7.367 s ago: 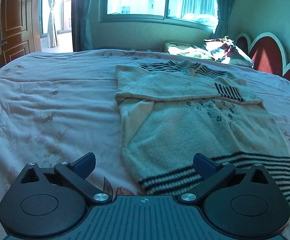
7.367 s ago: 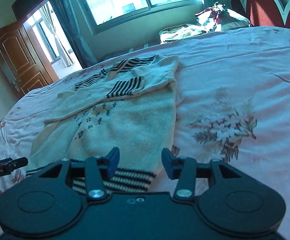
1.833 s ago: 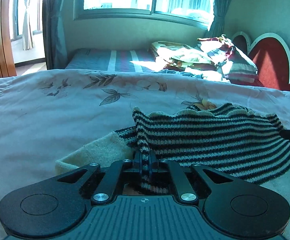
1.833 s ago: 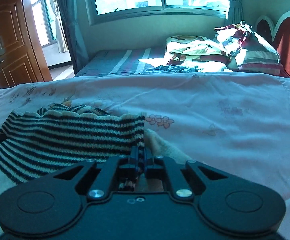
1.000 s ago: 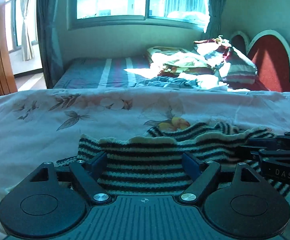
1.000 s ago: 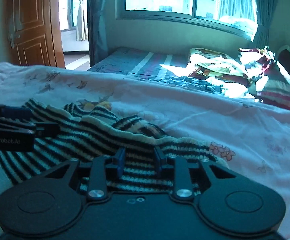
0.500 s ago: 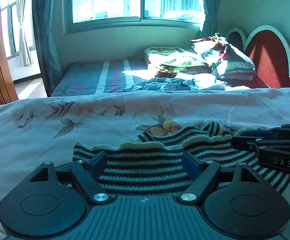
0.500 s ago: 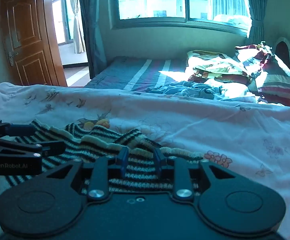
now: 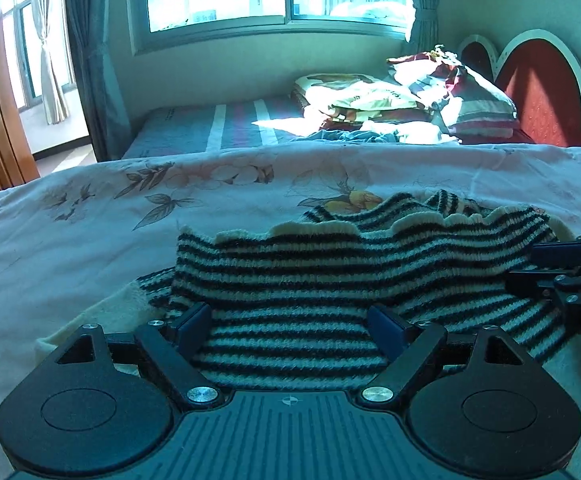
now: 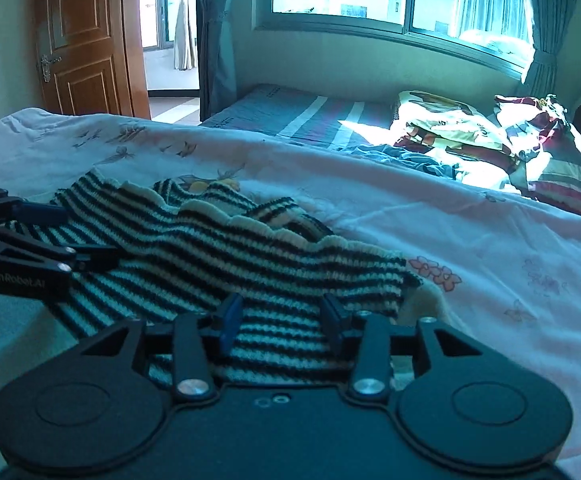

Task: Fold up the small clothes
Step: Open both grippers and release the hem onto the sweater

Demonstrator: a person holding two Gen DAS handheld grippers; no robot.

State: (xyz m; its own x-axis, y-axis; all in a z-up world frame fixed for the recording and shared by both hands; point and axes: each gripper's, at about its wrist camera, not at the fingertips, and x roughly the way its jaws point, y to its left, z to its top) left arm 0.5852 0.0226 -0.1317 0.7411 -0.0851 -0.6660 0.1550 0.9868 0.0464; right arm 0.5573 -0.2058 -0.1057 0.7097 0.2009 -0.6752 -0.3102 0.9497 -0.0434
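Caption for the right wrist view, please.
Right gripper opening over the sweater's striped hem on the floral bedspread; left gripper open alongside.

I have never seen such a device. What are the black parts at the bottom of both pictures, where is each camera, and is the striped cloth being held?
A person holds one pair of hand-held tongs in each hand; no robot arm is there. Each picture comes from a camera on one pair, looking along its fingers. The left tongs stand wide open. The right tongs are opening. A knitted sweater with a striped hem lies folded on the floral bedsheet, between the fingers, but neither pair grips it. Each view also shows the other pair at its edge.
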